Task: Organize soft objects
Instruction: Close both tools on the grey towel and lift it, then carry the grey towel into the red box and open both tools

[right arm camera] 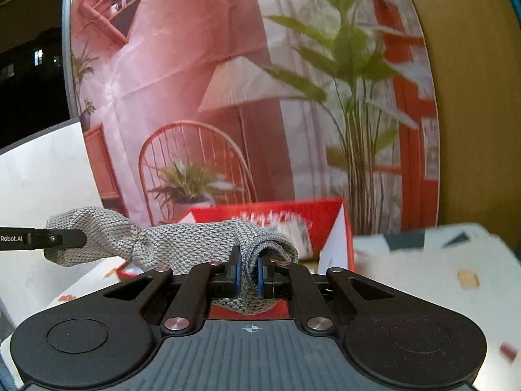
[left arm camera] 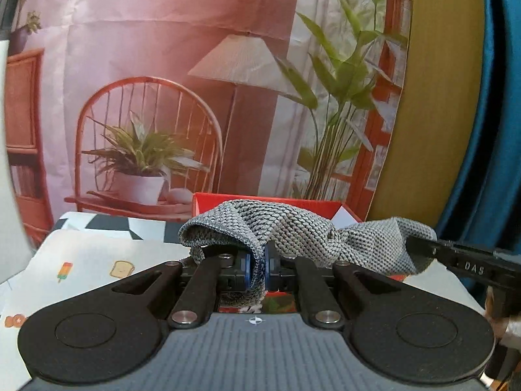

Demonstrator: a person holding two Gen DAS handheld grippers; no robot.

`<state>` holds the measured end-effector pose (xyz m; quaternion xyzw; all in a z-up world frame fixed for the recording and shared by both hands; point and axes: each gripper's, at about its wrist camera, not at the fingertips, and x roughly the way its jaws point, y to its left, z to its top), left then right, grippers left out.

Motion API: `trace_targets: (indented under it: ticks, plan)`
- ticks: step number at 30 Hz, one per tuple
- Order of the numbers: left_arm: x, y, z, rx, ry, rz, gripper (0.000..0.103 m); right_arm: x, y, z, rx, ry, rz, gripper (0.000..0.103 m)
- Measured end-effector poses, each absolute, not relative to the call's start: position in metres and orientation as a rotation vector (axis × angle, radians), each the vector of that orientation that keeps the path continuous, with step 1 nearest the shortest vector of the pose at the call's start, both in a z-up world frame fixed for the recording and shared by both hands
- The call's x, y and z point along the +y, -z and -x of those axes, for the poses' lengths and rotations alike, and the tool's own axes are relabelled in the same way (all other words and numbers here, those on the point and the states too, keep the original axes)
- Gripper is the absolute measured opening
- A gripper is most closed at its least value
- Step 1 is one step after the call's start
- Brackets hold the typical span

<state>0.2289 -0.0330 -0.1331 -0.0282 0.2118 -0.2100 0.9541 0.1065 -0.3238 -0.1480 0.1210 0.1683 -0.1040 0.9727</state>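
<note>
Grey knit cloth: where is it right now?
The grey knit cloth hangs stretched between the left gripper and right gripper, in front of the red box.

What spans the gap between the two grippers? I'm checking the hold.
Only the grey knitted cloth, pinched by left gripper and right gripper; both wrist views show it.

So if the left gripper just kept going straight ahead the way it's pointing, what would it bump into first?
Probably the red box just beyond the grey knitted cloth that the left gripper is clamped on. Depth is hard to judge; the printed backdrop hangs further behind.
</note>
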Motion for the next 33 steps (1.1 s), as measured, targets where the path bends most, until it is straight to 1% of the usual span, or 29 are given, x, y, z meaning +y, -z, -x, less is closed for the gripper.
trace_targets:
  ticks: [7,15,21,25,29,31,33]
  plan:
    - [-0.044,0.124,-0.273,0.436,0.440,0.022,0.009,-0.343,0.127,-0.144,0.365,0.231,-0.197,0.008]
    - [-0.058,0.125,-0.336,0.498,0.418,0.008,0.009,-0.359,0.130,-0.201,0.418,0.254,-0.135,0.008]
    - [-0.072,0.147,-0.384,0.595,0.404,0.025,0.009,-0.376,0.146,-0.244,0.487,0.274,-0.146,0.008]
    - [-0.090,0.160,-0.411,0.646,0.420,-0.021,0.009,-0.388,0.161,-0.271,0.546,0.295,-0.180,0.008]
    - [-0.105,0.172,-0.432,0.714,0.445,-0.082,0.009,-0.392,0.175,-0.293,0.617,0.304,-0.151,0.008]
    - [-0.109,0.183,-0.447,0.794,0.428,-0.089,0.009,-0.394,0.184,-0.301,0.641,0.316,-0.147,0.008]
    - [-0.113,0.193,-0.464,0.883,0.434,-0.092,0.009,-0.398,0.194,-0.313,0.715,0.335,-0.170,0.008]
